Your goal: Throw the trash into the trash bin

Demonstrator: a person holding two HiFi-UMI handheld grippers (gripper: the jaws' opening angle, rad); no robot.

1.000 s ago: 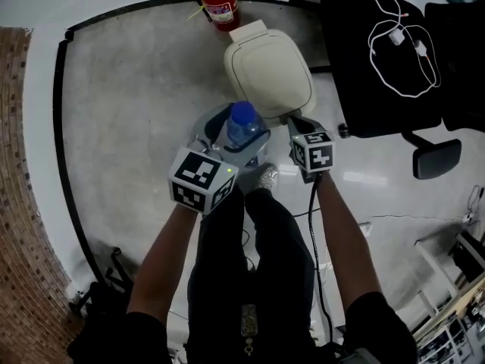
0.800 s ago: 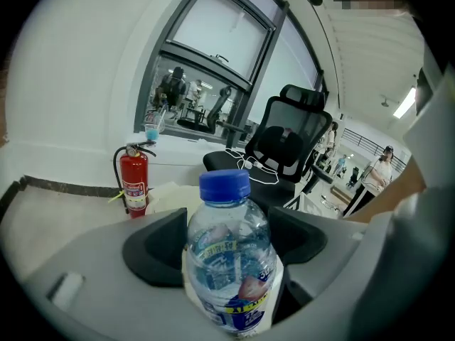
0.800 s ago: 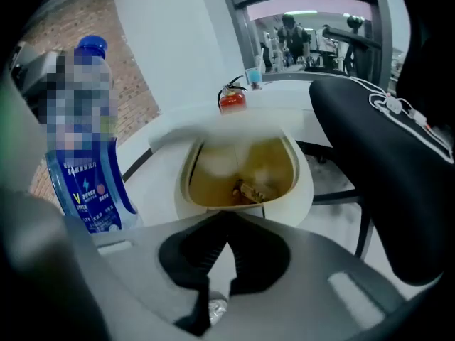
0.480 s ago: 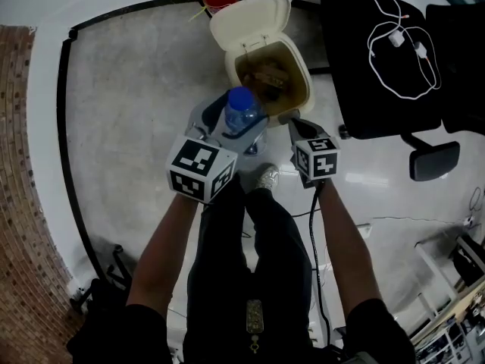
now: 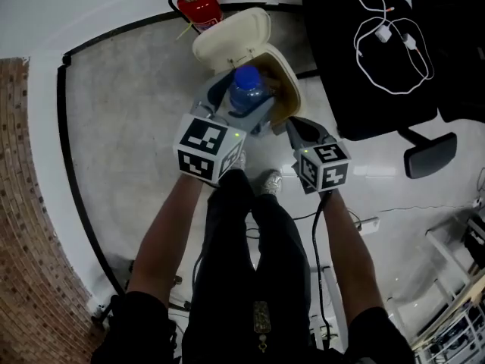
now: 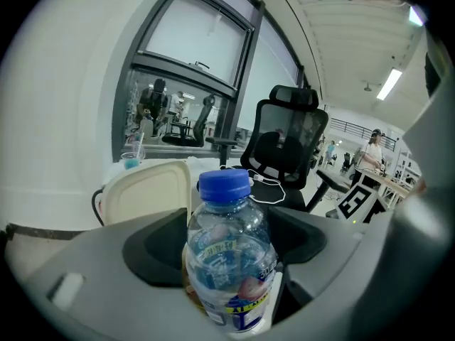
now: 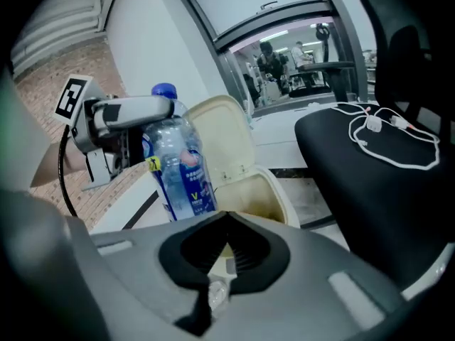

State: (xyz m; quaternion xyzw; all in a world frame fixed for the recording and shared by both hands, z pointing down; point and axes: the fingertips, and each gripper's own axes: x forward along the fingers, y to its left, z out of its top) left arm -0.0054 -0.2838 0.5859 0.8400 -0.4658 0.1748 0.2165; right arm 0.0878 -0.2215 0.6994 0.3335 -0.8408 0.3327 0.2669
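A clear water bottle (image 5: 246, 89) with a blue cap stands upright between the jaws of my left gripper (image 5: 244, 114), which is shut on it. In the head view the bottle hangs over the near rim of the cream trash bin (image 5: 292, 97), whose lid (image 5: 227, 40) stands open. The left gripper view has the bottle (image 6: 231, 261) filling the jaws, with the lid (image 6: 146, 194) behind. My right gripper (image 5: 298, 130) sits just right of the bin, shut on a small crumpled scrap (image 7: 213, 293). From the right gripper view the bottle (image 7: 178, 162) is left of the bin (image 7: 281, 197).
A red fire extinguisher (image 5: 198, 4) stands behind the bin. A black office chair (image 5: 379, 59) with a white cable (image 5: 386, 32) on it is to the right. A brick wall (image 5: 23, 218) runs along the left. The person's shoes (image 5: 267, 182) are just before the bin.
The bin's lid has gone from shut to open. My left gripper has carried the bottle forward to the bin's opening. The right gripper has hardly moved.
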